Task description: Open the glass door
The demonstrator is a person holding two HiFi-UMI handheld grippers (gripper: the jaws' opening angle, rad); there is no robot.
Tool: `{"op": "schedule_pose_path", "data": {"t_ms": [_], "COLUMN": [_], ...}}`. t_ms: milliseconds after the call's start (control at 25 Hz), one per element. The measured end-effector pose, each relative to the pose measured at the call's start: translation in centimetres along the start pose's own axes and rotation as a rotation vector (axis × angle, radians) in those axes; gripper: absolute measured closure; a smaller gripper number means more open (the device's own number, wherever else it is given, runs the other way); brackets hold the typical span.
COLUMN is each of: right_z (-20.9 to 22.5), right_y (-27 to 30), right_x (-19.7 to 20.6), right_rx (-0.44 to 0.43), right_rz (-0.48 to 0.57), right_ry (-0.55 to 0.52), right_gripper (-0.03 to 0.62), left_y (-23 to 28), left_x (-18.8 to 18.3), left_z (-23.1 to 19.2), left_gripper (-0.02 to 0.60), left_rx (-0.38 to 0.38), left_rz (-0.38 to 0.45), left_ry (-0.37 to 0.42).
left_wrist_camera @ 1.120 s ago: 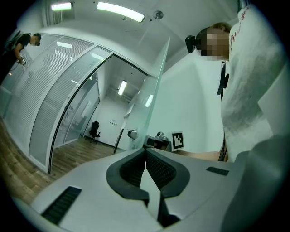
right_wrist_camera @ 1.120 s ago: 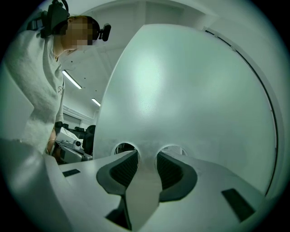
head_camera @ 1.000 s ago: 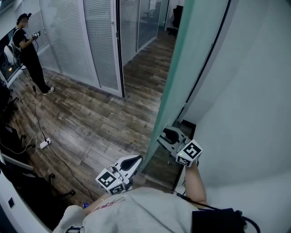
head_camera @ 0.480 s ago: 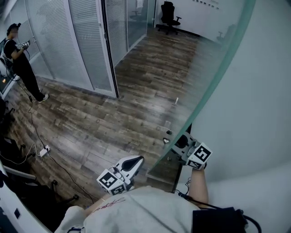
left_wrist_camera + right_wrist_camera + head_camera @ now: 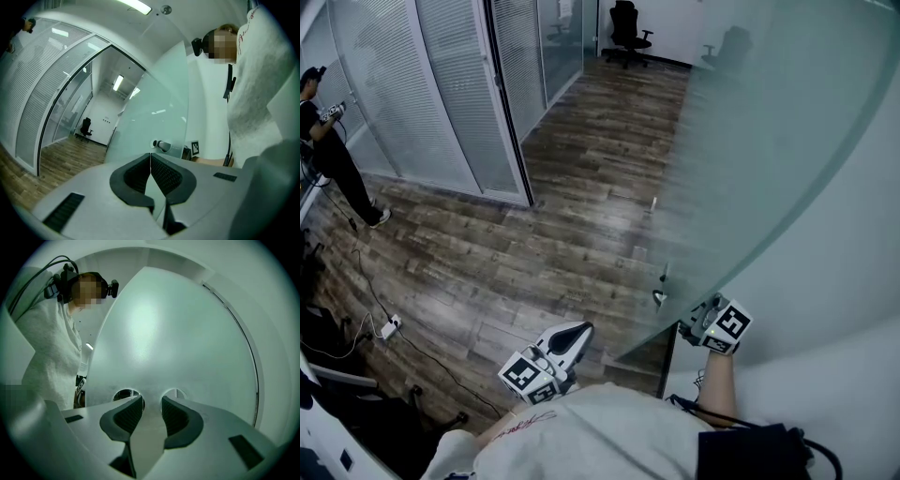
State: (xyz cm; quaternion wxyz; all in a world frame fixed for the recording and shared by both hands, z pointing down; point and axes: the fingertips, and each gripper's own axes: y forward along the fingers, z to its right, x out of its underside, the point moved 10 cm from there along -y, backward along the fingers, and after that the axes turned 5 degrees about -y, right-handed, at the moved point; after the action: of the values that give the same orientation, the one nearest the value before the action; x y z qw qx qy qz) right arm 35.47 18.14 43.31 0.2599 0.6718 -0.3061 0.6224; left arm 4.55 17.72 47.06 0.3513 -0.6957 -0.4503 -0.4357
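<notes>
Two grippers at the free edge of the glass door (image 5: 154, 108)
Left gripper (image 5: 150, 156) has its fingers pressed together on nothing; just past their tips the door stands ajar, its handle (image 5: 162, 146) showing on this face. Right gripper (image 5: 152, 401), at the opposite face, has fingers part-spread and clamped on the handle, round mounts (image 5: 125, 393) flanking their tips. Beyond lie wood floor (image 5: 562, 234) and an office chair (image 5: 625, 28).

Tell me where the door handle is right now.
In the head view, the door handle sits low on the glass door, near its free edge, right of centre and just left of the right gripper.
</notes>
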Motion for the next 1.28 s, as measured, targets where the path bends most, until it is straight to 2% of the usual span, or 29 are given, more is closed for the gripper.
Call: {"op": "schedule_pose_path", "data": {"t_ms": [560, 840, 1000, 1280], "right_z": [-0.2, -0.5, -0.9, -1.8], "right_y": [-3.9, -5.1, -5.7, -6.8], "right_x": [-0.7, -0.8, -0.9, -1.0], "right_rx": [0.095, 0.139, 0.191, 0.282], "right_rz": [-0.027, -0.046, -0.067, -0.044], "right_ry": [-0.006, -0.030, -0.046, -0.075], "right_gripper": [0.463, 0.464, 0.464, 0.464], "left_y": [0.8, 1.5, 2.0, 2.9], "left_x": [0.3, 0.2, 0.4, 0.5], "left_z": [-0.4, -0.3, -0.3, -0.3], "left_gripper": [0.563, 0.563, 0.563, 0.563], "left_rx": [0.055, 0.064, 0.079, 0.121], "left_rz": [-0.021, -0.045, -0.051, -0.064], "left_ry": [-0.013, -0.050, -0.060, -0.074]}}
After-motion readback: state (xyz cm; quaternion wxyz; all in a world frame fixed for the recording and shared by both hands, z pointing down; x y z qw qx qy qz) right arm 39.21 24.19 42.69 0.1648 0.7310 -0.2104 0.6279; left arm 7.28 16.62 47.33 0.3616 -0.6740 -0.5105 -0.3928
